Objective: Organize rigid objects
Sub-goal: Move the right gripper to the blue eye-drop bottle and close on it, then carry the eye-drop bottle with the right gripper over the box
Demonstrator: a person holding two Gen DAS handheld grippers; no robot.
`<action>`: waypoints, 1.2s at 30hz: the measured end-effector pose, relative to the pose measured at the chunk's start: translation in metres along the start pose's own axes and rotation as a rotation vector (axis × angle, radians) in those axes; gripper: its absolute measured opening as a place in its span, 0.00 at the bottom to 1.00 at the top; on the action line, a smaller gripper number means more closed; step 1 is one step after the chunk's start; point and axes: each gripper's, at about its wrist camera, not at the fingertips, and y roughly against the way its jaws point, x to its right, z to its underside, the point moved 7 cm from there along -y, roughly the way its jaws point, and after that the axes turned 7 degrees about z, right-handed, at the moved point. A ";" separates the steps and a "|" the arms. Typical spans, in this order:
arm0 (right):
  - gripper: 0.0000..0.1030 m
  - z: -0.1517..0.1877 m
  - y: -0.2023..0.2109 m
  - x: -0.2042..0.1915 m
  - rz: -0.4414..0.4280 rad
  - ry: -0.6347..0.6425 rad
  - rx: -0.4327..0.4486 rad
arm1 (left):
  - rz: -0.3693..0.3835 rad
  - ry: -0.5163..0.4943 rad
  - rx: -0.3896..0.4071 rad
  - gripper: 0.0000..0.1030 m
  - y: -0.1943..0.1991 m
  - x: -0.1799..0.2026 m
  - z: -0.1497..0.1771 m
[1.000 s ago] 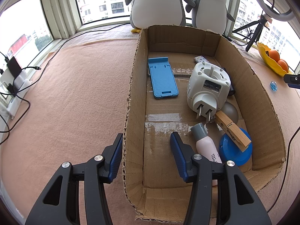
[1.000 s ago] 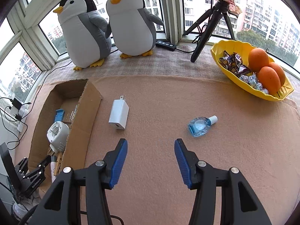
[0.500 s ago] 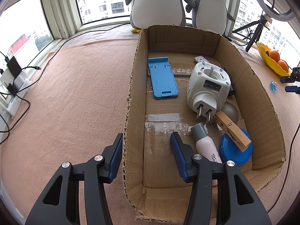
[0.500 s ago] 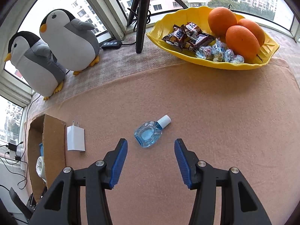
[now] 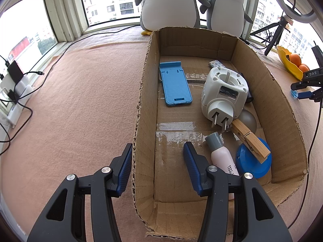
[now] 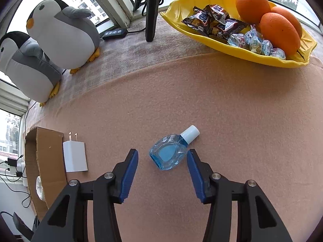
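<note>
A small blue bottle (image 6: 168,154) with a white cap lies on the pink cloth, just ahead of and between the fingers of my open right gripper (image 6: 162,170), untouched. A white charger (image 6: 74,155) lies to its left beside the cardboard box (image 6: 45,161). My left gripper (image 5: 157,168) is open and straddles the box's left wall (image 5: 144,109). Inside the box lie a blue phone stand (image 5: 175,86), a white plug adapter (image 5: 224,96), a wooden clothespin (image 5: 250,138), a pink tube (image 5: 221,155) and a blue lid (image 5: 254,159).
A yellow bowl (image 6: 238,50) with oranges and sweets stands at the back right. Two plush penguins (image 6: 62,34) and a tripod leg (image 6: 151,10) stand by the window. Cables and a power strip (image 5: 14,98) lie at the far left.
My right gripper has moved right and down toward the blue bottle, which now lies between its fingers. The left gripper has stayed at the box wall.
</note>
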 end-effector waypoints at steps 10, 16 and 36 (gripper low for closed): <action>0.41 -0.005 -0.008 -0.013 0.094 0.106 0.006 | 0.000 0.000 0.000 0.49 0.000 0.000 0.000; 0.34 0.001 -0.010 -0.020 0.149 0.190 0.023 | 0.001 0.003 0.001 0.49 0.000 -0.001 0.000; 0.32 0.029 0.041 -0.055 0.080 0.303 0.178 | 0.000 0.002 0.001 0.49 0.001 -0.001 0.001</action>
